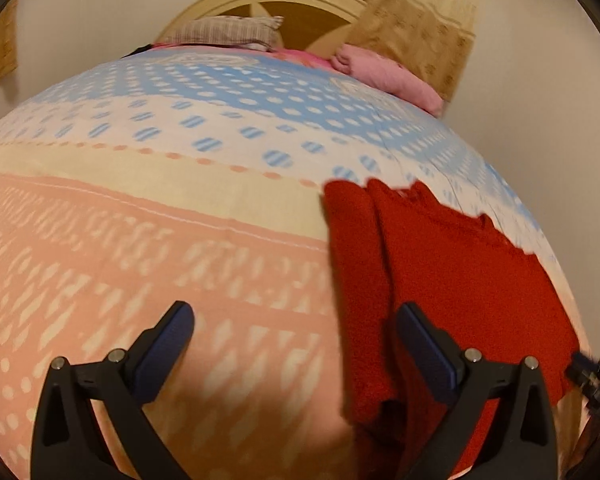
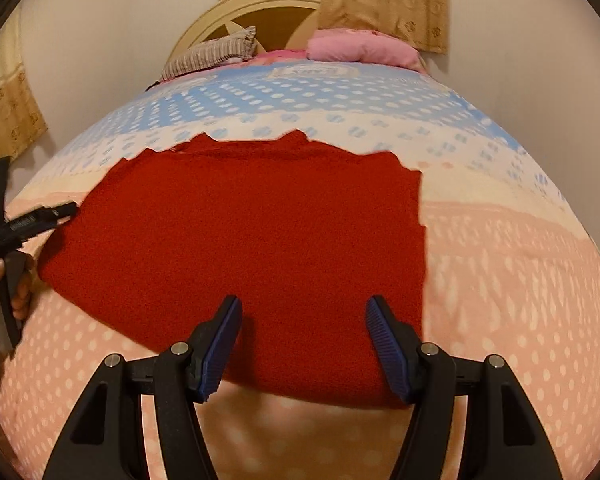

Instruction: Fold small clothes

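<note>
A red knitted garment lies flat on the bed, its sides folded in to a rough rectangle. My right gripper is open and empty, hovering over the garment's near edge. My left gripper is open and empty; its right finger is over the garment's left edge, its left finger over bare bedspread. The left gripper also shows at the left edge of the right wrist view, beside the garment's left side, held by a hand.
The bedspread is pink with white spots near me, blue-and-white farther away. A striped pillow and a pink pillow lie by the cream headboard. Beige curtains hang behind.
</note>
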`<state>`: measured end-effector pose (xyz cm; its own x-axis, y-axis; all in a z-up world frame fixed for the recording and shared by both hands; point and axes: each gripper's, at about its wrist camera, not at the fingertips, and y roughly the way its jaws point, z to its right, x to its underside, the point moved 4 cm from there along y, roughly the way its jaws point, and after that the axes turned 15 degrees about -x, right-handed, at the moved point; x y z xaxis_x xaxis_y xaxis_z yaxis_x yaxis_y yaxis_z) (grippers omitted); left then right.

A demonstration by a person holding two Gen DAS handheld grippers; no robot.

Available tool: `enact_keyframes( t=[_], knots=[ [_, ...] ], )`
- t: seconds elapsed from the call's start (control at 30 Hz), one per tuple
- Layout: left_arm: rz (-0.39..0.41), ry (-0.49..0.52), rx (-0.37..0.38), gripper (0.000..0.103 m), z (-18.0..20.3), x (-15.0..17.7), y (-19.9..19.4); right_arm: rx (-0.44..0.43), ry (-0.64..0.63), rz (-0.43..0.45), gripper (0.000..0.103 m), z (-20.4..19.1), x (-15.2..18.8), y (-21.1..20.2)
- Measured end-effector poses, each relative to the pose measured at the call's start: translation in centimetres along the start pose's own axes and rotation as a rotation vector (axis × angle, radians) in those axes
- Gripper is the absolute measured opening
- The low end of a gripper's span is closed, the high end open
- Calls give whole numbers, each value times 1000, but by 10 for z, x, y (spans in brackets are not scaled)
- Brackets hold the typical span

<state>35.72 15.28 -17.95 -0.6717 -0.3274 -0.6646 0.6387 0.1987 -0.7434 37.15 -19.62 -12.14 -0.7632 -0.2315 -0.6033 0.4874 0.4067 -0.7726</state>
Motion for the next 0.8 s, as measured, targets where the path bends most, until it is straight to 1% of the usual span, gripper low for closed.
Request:
enact_keyframes(
  t=[0.03, 0.1, 0.13, 0.2, 0.23, 0.27, 0.3, 0.33, 0.37, 0.4, 0.47, 0.5, 0.53, 0.57, 0.63, 0.7, 0.8],
  knots=[
    [17, 18, -11, 102, 1, -4, -1, 7, -3, -2, 65, 1, 3, 1],
    [74, 86, -21, 100, 11, -16, -9, 13, -20, 2, 66, 0, 7, 1],
    [107, 128, -17, 98, 20, -25, -13, 16, -30, 12, 66, -2, 9, 0],
    [128, 164, 9, 94, 35, -36, -16, 21, -50, 25, 66, -7, 10, 1],
    [127, 193, 34, 91, 49, -42, -15, 21, -52, 27, 66, -8, 10, 2],
    [123, 225, 44, 86, 58, -44, -13, 23, -53, 26, 66, -9, 11, 4],
    [122, 280, 33, 84, 74, -47, -6, 25, -56, 19, 66, -9, 13, 7],
    [118, 322, 14, 77, 84, -48, 0, 32, -58, 11, 66, -10, 14, 9],
    [108, 354, 3, 65, 92, -49, 8, 40, -63, 4, 66, -10, 16, 12],
    [78, 389, -11, 60, 101, -50, 22, 42, -66, 1, 66, -10, 16, 12],
    [11, 435, -48, 50, 108, -47, 46, 37, -65, -2, 69, -10, 17, 13],
    [-20, 445, -66, 44, 109, -45, 55, 35, -62, -1, 69, -9, 17, 13],
    [-33, 437, -43, 32, 108, -44, 61, 34, -60, 1, 69, -8, 18, 13],
    [-22, 425, -16, 23, 108, -45, 61, 33, -59, 4, 69, -8, 18, 12],
    [6, 422, -35, 13, 106, -45, 57, 34, -59, 8, 70, -8, 18, 12],
    [29, 405, -47, 11, 104, -46, 54, 35, -59, 9, 70, -9, 18, 13],
    [38, 365, -69, 10, 98, -49, 57, 33, -59, 7, 70, -8, 19, 13]
  ],
)
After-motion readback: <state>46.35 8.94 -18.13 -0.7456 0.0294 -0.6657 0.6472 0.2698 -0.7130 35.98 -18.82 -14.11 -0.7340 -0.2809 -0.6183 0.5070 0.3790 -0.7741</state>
